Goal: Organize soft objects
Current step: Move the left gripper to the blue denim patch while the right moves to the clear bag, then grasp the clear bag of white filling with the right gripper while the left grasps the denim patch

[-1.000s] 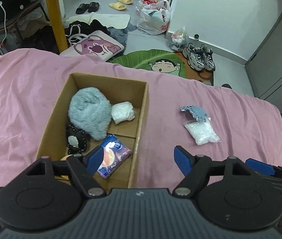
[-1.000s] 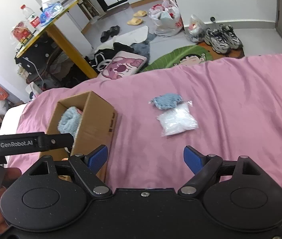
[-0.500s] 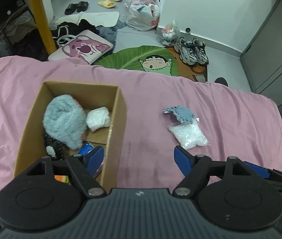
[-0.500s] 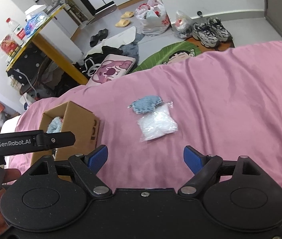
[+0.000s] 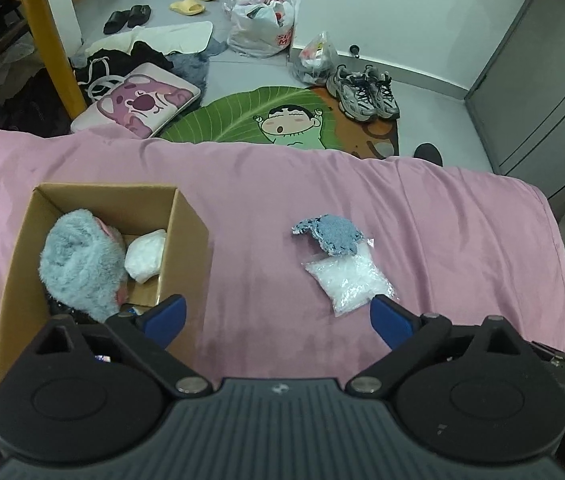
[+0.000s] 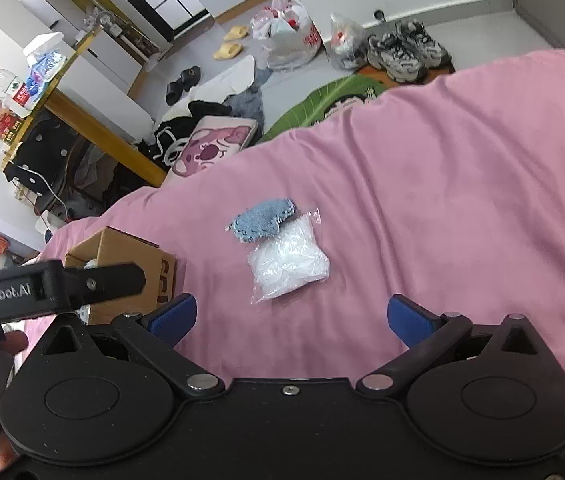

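Note:
A cardboard box (image 5: 186, 216) sits on the pink bed cover at the left; it also shows in the right wrist view (image 6: 122, 256). Inside lie a fluffy grey-blue plush (image 5: 78, 268) and a white soft bundle (image 5: 144, 256). A blue-grey knitted cloth (image 5: 330, 232) and a clear bag of white filling (image 5: 348, 280) lie on the cover to the right of the box, touching each other. They also show in the right wrist view: cloth (image 6: 264, 218), bag (image 6: 288, 264). My left gripper (image 5: 276, 322) is open and empty above the cover. My right gripper (image 6: 292, 318) is open and empty, just short of the bag.
The pink bed cover (image 5: 442, 216) ends at a far edge above the floor. On the floor lie a green cartoon mat (image 5: 282, 120), a pink pillow (image 5: 138, 100), sneakers (image 5: 364, 92) and plastic bags (image 5: 262, 20). A yellow table leg (image 5: 50, 48) stands at the left.
Both grippers have shifted right, away from the box and toward the cloth and bag. The bag now lies closer between the right gripper's fingers. Both stay open.

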Available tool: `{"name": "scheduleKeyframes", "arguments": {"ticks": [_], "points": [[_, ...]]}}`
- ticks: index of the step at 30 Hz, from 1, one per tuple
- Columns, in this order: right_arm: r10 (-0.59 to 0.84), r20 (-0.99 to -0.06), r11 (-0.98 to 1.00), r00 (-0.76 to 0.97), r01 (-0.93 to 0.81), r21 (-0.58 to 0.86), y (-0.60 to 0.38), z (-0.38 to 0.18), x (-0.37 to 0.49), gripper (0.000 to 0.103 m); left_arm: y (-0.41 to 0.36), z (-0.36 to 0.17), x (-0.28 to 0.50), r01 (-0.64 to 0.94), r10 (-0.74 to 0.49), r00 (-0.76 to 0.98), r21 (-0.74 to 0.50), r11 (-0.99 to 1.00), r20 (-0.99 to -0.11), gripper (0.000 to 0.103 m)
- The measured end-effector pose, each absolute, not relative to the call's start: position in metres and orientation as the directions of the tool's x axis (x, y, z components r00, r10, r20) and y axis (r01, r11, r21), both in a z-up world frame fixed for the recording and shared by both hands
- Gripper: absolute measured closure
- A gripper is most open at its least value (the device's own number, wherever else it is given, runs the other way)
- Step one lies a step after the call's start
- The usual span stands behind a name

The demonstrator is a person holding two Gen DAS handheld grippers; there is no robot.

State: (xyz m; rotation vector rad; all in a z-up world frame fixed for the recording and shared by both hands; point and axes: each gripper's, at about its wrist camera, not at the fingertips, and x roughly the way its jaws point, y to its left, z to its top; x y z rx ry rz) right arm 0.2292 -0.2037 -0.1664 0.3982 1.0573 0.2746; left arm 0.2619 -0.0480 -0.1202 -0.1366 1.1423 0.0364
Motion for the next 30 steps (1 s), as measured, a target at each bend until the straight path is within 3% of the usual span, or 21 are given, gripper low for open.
{"name": "scheduleKeyframes", "arguments": {"ticks": [9,18,22,30], "points": [[0.430,-0.770,0.862,0.471,0.039,0.505,-0.213,-0.183,0.243,0.002,-0.051,-0.130,0.283,-0.108,-0.017,0.416,-0.068,0.992,-0.909,0.000],[0.472,-0.767,0.810,0.434,0.129,0.571,-0.218,-0.210,0.254,0.023,-0.059,-0.142,0.304,-0.090,0.005,0.393,-0.033,0.995,-0.919,0.000],[0.554,-0.711,0.722,0.433,0.175,0.669,-0.224,-0.228,0.258,0.031,-0.061,-0.146,0.312,-0.100,0.001,0.384,-0.041,0.994,-0.924,0.000],[0.564,-0.687,0.649,0.458,0.270,0.712,-0.230,-0.253,0.265,0.049,-0.066,-0.154,0.330,-0.086,0.019,0.379,-0.015,0.996,-0.925,0.000]]}}
